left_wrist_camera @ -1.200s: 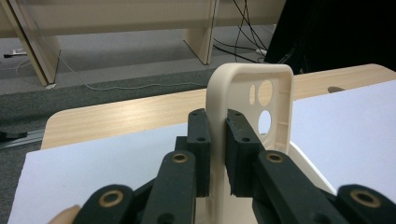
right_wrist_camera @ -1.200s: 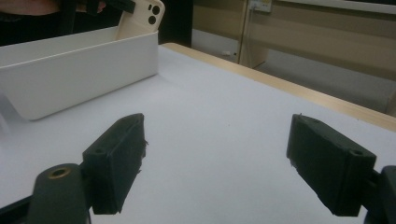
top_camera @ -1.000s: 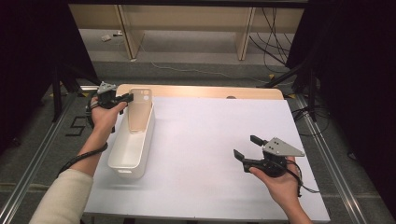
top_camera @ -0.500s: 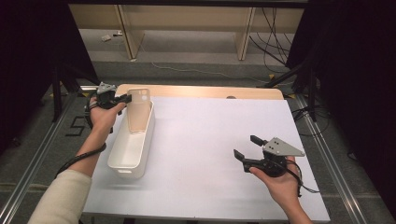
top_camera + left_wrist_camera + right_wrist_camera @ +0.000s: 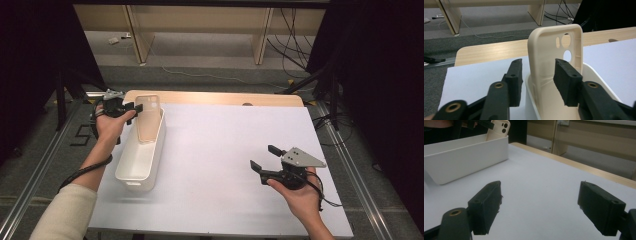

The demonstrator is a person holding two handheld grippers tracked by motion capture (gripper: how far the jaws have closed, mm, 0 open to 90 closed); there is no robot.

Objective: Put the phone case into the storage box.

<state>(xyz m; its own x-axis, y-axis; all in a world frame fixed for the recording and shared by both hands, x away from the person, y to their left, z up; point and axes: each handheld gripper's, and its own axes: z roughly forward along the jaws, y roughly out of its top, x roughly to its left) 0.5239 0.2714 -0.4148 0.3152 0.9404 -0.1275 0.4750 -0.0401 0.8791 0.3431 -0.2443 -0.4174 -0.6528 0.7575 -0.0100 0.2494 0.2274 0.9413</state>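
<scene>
Cream phone case (image 5: 554, 57) stands in the white bin (image 5: 142, 160); my left gripper (image 5: 537, 75) has just been opening, jaws off it. Right gripper (image 5: 265, 159) idles wide, holding nothing. Next I back the left away.

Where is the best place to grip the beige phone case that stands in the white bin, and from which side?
Probably grip the phone case by its two long edges below the camera holes, coming from the open back side; it stands upright above the white bin rim.
</scene>
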